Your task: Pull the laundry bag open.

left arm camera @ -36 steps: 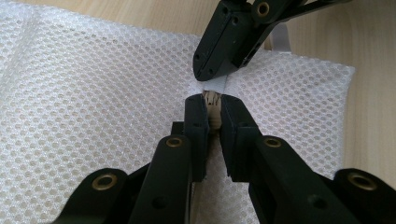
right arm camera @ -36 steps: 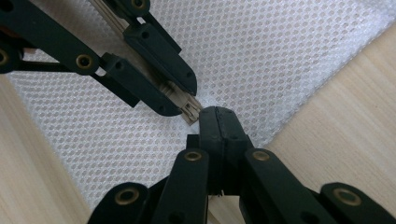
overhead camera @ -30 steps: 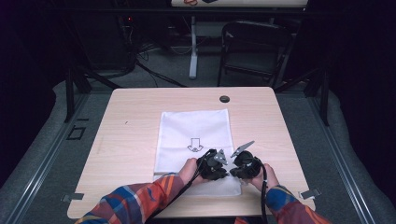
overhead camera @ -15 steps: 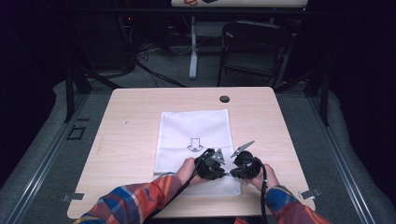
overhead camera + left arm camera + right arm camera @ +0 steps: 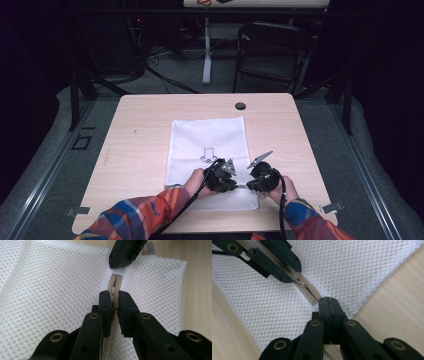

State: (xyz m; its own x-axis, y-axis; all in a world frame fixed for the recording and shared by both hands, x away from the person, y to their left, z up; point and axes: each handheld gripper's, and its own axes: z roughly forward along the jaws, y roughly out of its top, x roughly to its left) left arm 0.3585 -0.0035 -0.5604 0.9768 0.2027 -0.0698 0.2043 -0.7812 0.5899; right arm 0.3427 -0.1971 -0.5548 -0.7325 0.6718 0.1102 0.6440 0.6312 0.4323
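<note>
A white mesh bag [image 5: 207, 137] with a printed arrow lies flat on the table, its beige zipper [image 5: 114, 285] running along the near edge. My left gripper [image 5: 113, 297] is shut on the zipper slider [image 5: 302, 283]. My right gripper [image 5: 328, 300] is shut on the bag's edge at the end of the zipper, where a small white tab [image 5: 117, 271] shows. In the high view the left gripper [image 5: 229, 182] and right gripper [image 5: 251, 184] face each other closely over the bag's near edge, each held by a hand in a plaid sleeve.
The bag rests on a light wooden table [image 5: 135, 150] that has a dark round grommet [image 5: 240, 106] near its far edge. A folding chair [image 5: 270, 55] and a table leg [image 5: 206, 50] stand on the floor beyond.
</note>
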